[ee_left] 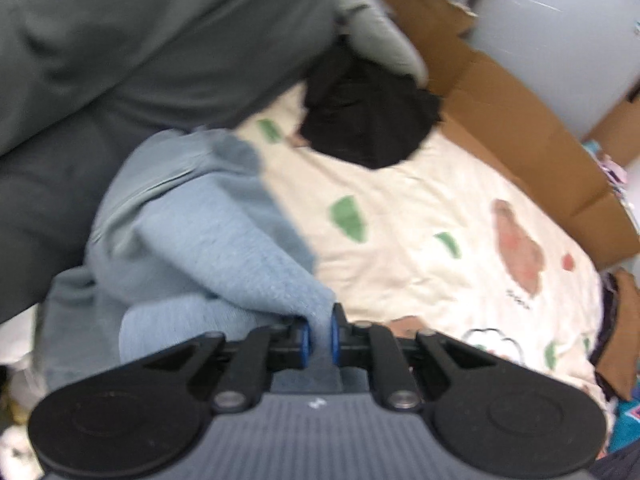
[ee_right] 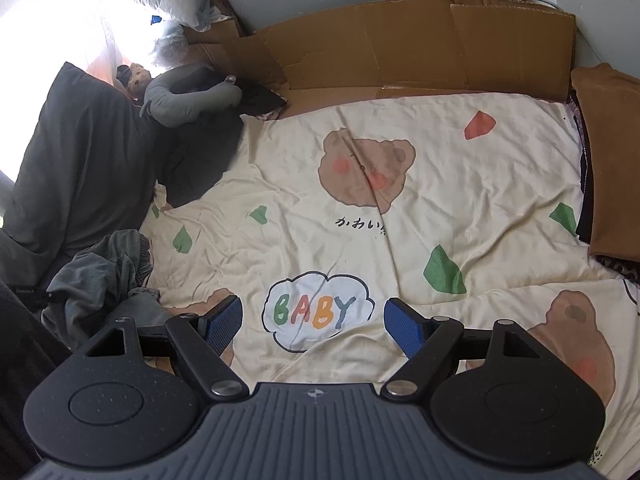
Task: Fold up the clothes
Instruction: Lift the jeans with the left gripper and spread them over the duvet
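Grey pillow point(ee_right: 76, 168): at the far left edge of the blanket, a large dark grey cushion leaning up toward the bright window.
Grey clothes point(ee_right: 100, 276): a crumpled heap at the blanket's left edge, in front of the pillow and just beyond the right gripper's left finger.
Neck pillow point(ee_right: 188, 98): a curved grey one at the blanket's back-left corner, resting on dark fabric.
Blue garment point(ee_left: 208, 248): light blue knit, bunched over the blanket's left side in the left wrist view; a fold of it runs down into the left gripper.
Left gripper point(ee_left: 319, 334): jaws drawn close, blue pads pinching that fold of the blue garment; this view is blurred.
Black garment point(ee_left: 368, 120): a dark, loosely spread piece on the blanket, beyond the blue garment and near the cardboard.
Blanket point(ee_right: 400, 248): cream, printed with bears, green shapes and a "BABY" cloud; mostly bare in the middle.
Right gripper point(ee_right: 313, 324): over the blanket's near edge, fingers spread wide on either side of the "BABY" cloud, nothing between them.
Cardboard point(ee_right: 420, 44): flattened brown sheets standing along the blanket's back edge.
Brown fabric point(ee_right: 608, 160): a folded stack at the blanket's right edge.
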